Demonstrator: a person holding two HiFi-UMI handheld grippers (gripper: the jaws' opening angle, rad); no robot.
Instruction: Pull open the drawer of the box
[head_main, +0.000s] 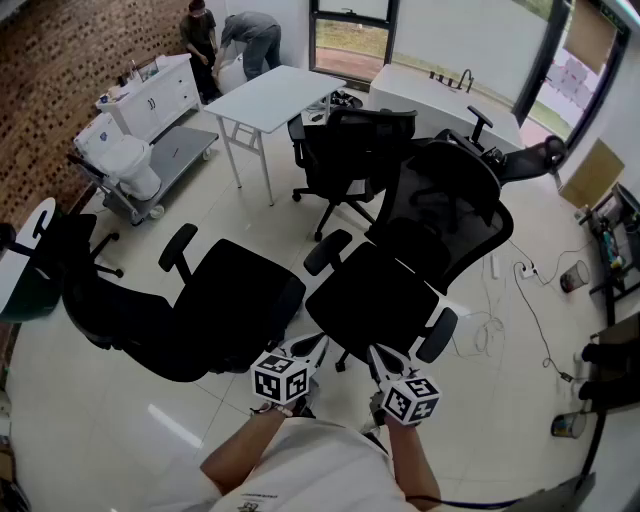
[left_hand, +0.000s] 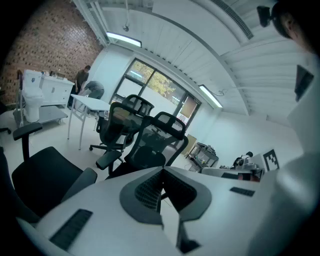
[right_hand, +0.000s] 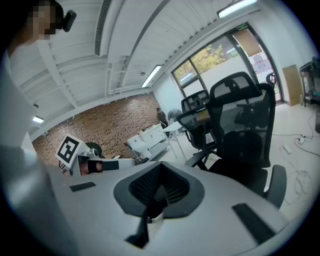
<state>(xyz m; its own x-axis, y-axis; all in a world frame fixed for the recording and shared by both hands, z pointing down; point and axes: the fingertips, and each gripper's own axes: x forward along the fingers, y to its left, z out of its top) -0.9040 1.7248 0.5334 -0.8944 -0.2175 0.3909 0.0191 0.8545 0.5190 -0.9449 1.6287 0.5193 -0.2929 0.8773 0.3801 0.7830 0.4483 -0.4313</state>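
No box or drawer shows in any view. My left gripper (head_main: 320, 343) and my right gripper (head_main: 377, 352) are held side by side close to the person's chest, above the floor, pointing at two black office chairs (head_main: 385, 292). In the left gripper view the left gripper (left_hand: 162, 172) has its jaws pressed together with nothing between them. In the right gripper view the right gripper (right_hand: 160, 168) is likewise shut and holds nothing. Each gripper view catches the other gripper's marker cube (left_hand: 270, 159) (right_hand: 68, 148) at its edge.
Several black office chairs (head_main: 225, 312) crowd the white tiled floor just ahead. Behind them stand a white folding table (head_main: 270, 96) and a cart with a white cabinet (head_main: 152, 98) and a toilet (head_main: 128, 160). Two people (head_main: 232, 38) bend at the far wall. Cables (head_main: 530, 292) lie at the right.
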